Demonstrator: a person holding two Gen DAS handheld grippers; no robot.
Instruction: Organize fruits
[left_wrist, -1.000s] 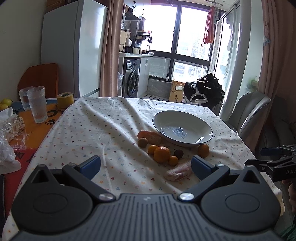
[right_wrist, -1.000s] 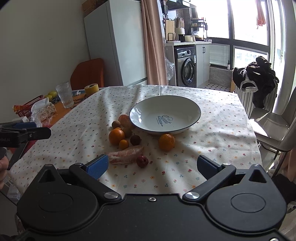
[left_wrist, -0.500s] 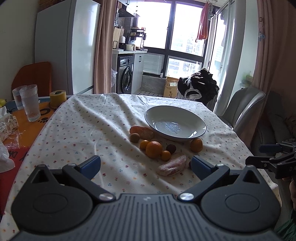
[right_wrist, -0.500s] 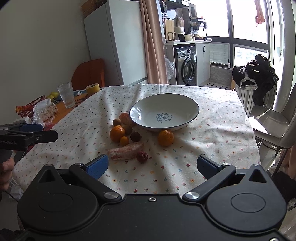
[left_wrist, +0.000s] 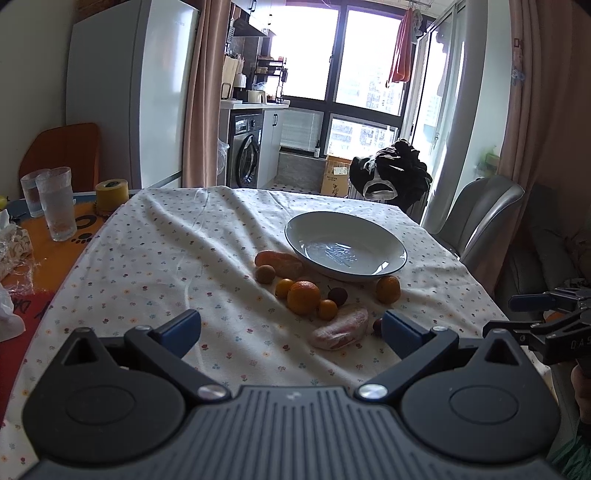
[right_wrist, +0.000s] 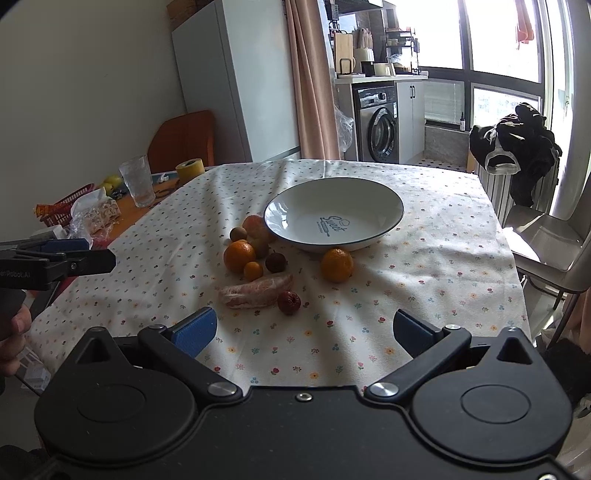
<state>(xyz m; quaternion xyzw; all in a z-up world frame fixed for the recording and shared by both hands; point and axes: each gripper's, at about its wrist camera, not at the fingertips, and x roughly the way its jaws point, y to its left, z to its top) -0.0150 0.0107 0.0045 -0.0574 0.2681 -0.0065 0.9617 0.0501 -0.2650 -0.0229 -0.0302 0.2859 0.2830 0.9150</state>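
Left gripper (left_wrist: 291, 326) jaws released, empty, right gripper (right_wrist: 304, 328) jaws released, empty, both hovering at near edge of bench (right_wrist: 424, 291), fruits (right_wrist: 258, 262) loose on cloth just near-left of empty plate (right_wrist: 334, 221), one orange (right_wrist: 336, 264) touching plate's near rim

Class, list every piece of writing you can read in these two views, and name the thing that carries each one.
"Sweet": inside the white plate.
"enRobot.AI" (start cut off): on the left claw.
"D A S" (cut off): on the right claw.
Cardboard box label: too small to read.
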